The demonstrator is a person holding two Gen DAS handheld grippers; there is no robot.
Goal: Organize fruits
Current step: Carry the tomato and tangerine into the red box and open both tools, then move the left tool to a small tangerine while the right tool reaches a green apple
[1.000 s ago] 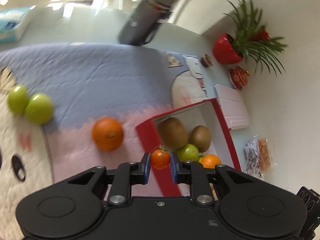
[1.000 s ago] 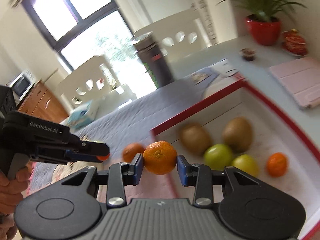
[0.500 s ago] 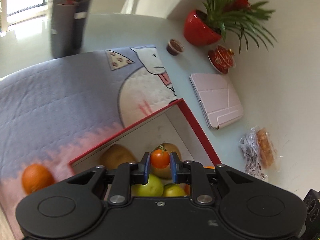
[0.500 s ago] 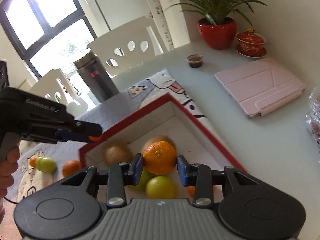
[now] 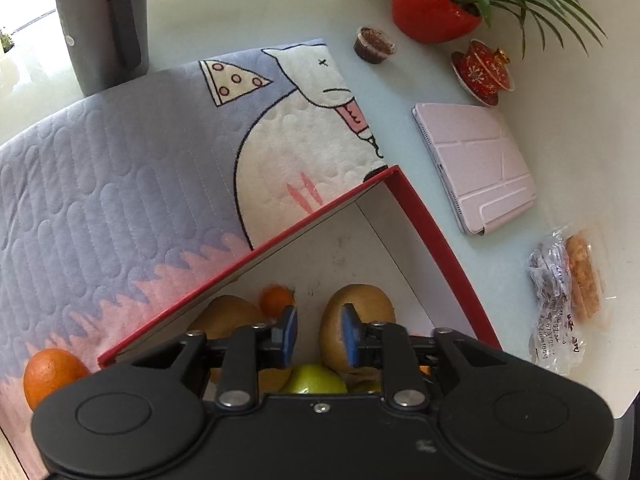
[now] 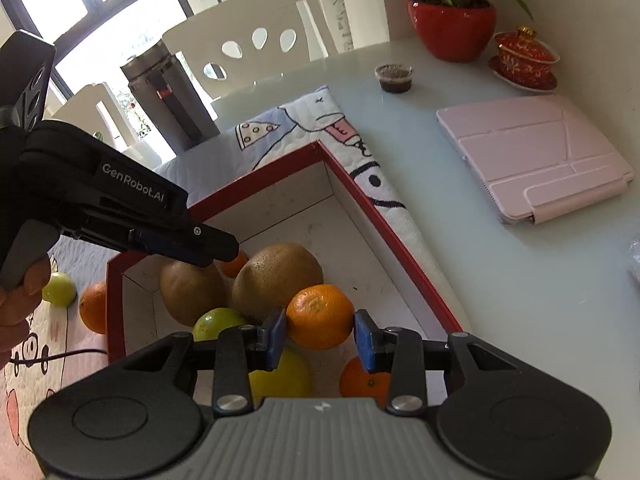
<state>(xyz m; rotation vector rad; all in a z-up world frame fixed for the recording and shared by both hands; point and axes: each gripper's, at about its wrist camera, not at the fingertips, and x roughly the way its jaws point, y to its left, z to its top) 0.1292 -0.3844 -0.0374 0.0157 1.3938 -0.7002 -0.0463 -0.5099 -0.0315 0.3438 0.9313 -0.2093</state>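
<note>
**Two grippers over the fruit box**

We look along the right gripper [image 6: 320,334] first; its blue pads touch both sides of a mandarin [image 6: 320,316], and its jaws have just been opening a little with the fruit between them; the mandarin hangs over the red box [image 6: 404,256]. Under it, at 5 o'clock, lies a small orange [image 6: 362,376]; at 7 o'clock sits a yellow-green apple [image 6: 280,376]; a green apple [image 6: 218,322] peeks out at 9 o'clock. Just past these we see two brown kiwis [image 6: 276,276], touching each other.

The left gripper [image 5: 318,334] points down into the same box; its jaws have just been opening and now stand spread with nothing between them; a small tomato [image 5: 276,300] lies in the box at 11 o'clock from the tips, beside a kiwi. From the right view, a hand [image 6: 20,304] holds this gripper.

Outside the box, at 9 o'clock, an orange [image 5: 50,374] rests on the soft mat [image 5: 120,180]. Farther off, at 2 o'clock, we see a pink tablet case [image 5: 476,164]; at 1 o'clock stand a sauce cup [image 5: 374,44] and a red plant pot [image 5: 432,12]; at 11 o'clock stands a grey bottle [image 5: 100,24].
</note>
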